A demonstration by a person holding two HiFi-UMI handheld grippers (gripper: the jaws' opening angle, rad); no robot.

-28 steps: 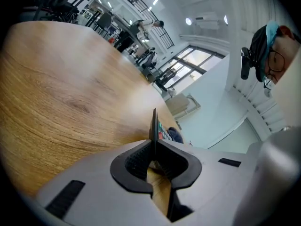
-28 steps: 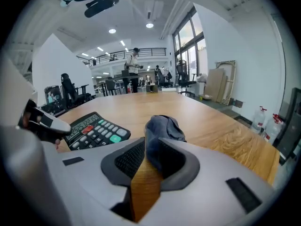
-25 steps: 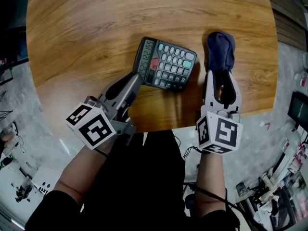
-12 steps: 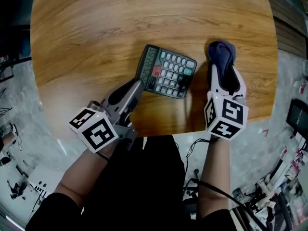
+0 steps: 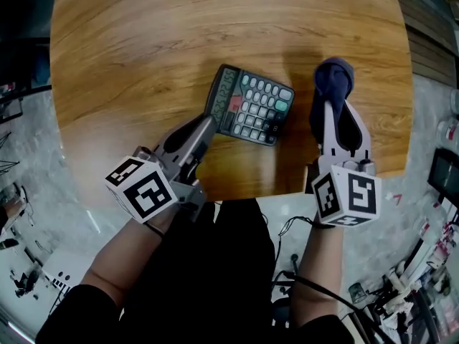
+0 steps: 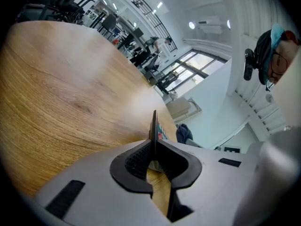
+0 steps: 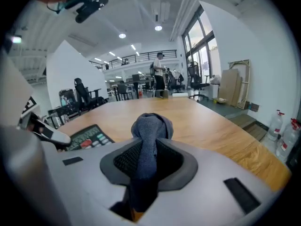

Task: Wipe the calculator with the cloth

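Head view: calculator (image 5: 249,104) is lying at frame centre on the tabletop (image 5: 143,49), and its lower-left edge is being pinched by the left tool (image 5: 204,124), jaws narrow on the thin rim. The dark blue cloth (image 5: 332,84) is sitting right of centre, apart from the calculator, and is being clamped by the right tool (image 5: 338,112), whose jaws have just been closing on it. Judged progress: steadying and cloth pickup are being wrapped up. No wiping is being done yet; keys and display are to be covered next.

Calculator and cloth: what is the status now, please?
Left gripper clamped on calculator edge. Right gripper jaws just closed on cloth. Cloth right of calculator, apart. Nothing between them.
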